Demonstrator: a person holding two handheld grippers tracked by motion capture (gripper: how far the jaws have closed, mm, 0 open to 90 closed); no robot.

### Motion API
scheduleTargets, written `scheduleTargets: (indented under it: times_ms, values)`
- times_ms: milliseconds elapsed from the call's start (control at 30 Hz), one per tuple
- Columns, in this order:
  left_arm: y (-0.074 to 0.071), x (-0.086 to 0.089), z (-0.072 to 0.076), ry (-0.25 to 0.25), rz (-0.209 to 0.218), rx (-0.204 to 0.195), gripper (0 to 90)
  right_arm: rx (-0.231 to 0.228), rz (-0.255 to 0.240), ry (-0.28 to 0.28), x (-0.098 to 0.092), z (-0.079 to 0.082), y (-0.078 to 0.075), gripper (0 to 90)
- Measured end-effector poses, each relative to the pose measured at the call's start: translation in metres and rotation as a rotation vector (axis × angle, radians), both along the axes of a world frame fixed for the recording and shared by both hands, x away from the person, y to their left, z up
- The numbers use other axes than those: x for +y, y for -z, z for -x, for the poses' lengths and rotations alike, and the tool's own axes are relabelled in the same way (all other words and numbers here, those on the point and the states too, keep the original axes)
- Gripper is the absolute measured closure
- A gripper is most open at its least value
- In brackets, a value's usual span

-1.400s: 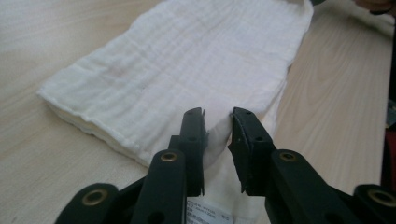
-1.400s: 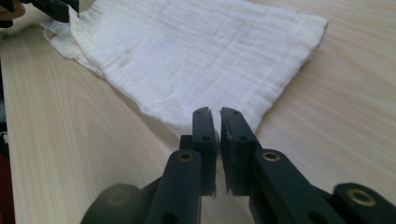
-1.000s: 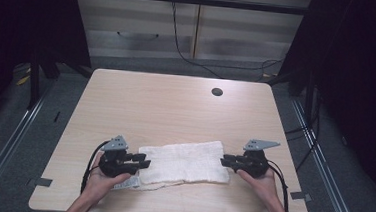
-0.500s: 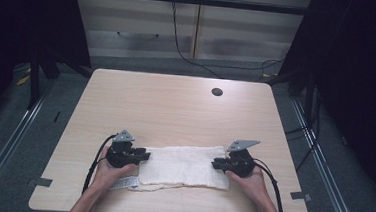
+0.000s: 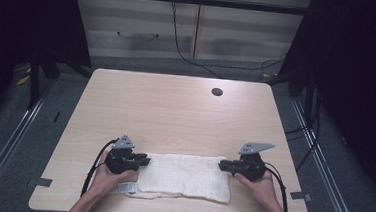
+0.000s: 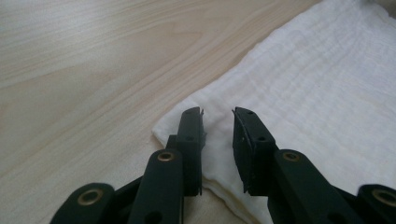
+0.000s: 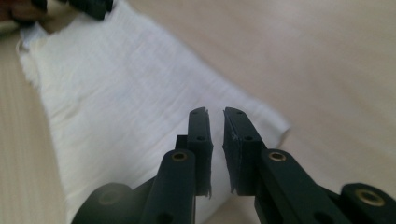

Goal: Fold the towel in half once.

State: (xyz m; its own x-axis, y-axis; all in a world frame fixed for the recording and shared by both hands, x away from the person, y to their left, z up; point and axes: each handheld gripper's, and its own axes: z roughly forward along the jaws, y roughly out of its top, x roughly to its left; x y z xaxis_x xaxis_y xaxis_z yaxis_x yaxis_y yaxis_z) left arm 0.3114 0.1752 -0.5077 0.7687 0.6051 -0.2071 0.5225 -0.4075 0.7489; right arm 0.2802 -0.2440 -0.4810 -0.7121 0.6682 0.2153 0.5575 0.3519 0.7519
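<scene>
White cloth, folded into a long flat band, lies across the near part of the pale wooden table, its long side along the front edge. The left gripper sits at the cloth's left end, held low by the person's left hand; its jaws have just been closing and now stand a narrow gap apart, with the far left corner of the cloth beneath and between them, not yet pinched. The right gripper, in the right hand, meets the cloth's right end; its jaws have also been closing and leave only a thin slit over the far right corner, gripping nothing visible. A small round hole marks the table's far side.
</scene>
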Motion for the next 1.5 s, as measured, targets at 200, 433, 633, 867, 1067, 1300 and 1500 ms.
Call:
scheduleTargets:
  times_ms: [200, 433, 633, 867, 1067, 1300, 1500]
  values:
    - [0.001, 0.000, -0.003, -0.004, 0.009, 0.001, 72.6, -0.003, 0.004, 0.036, -0.002, -0.029, 0.003, 79.1]
    - [0.001, 0.001, -0.004, -0.004, 0.018, 0.011, 72.1, 0.019, 0.068, 0.039, 0.007, -0.030, 0.021, 71.7]
    - [0.001, 0.000, -0.003, -0.006, 0.021, 0.011, 71.1, 0.005, 0.086, 0.048, 0.005, -0.028, 0.024, 67.0]
    - [0.001, 0.001, -0.002, 0.004, 0.025, 0.007, 67.7, 0.037, 0.039, 0.022, -0.002, -0.025, 0.026, 74.4]
    - [0.001, 0.001, -0.001, 0.007, 0.016, 0.005, 66.7, 0.062, 0.014, 0.007, -0.002, -0.026, 0.027, 86.4]
    - [0.000, 0.001, 0.001, 0.005, -0.003, -0.007, 67.0, 0.046, -0.039, 0.059, -0.011, -0.027, 0.022, 87.4]
    - [-0.005, 0.005, 0.003, 0.001, -0.008, -0.005, 64.5, 0.041, -0.033, 0.060, -0.011, -0.025, 0.022, 87.4]
